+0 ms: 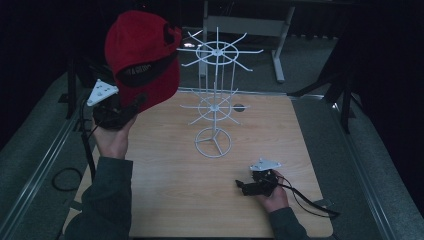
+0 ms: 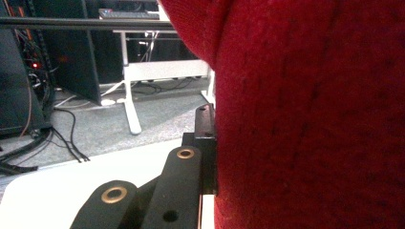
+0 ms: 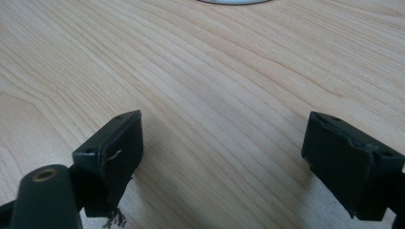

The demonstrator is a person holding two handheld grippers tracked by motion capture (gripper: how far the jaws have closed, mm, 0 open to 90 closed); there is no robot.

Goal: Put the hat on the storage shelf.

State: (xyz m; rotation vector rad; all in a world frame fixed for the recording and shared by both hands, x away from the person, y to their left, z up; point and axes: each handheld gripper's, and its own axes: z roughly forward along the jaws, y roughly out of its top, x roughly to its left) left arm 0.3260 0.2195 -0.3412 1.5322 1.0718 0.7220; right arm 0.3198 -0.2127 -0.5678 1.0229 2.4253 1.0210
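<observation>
Up at the far left of the bench [image 1: 165, 190], well above the wood, the left tool [image 1: 134, 106] holds a red cap [image 1: 142, 55] aloft, its jaws clamped tight on the cap's lower edge. In the left gripper view the red cloth [image 2: 310, 119] lies right against the black jaw. The cap hangs just left of the white wire rack [image 1: 216, 95], close to the tips of the upper prongs but apart from them. The left forearm rises steeply from the near left corner, wrist bent back, palm towards the rack.

The rack stands at the middle of the far half of the bench, its round foot on the wood. The whole near half lies bare, with broad room on the right out to the bench's edge.

The right tool [image 1: 245, 187] rests low on the near right part of the bench, pointing left, hand curled behind it. In the right gripper view its jaws stand wide apart over bare wood [image 3: 215, 95], holding nothing.
</observation>
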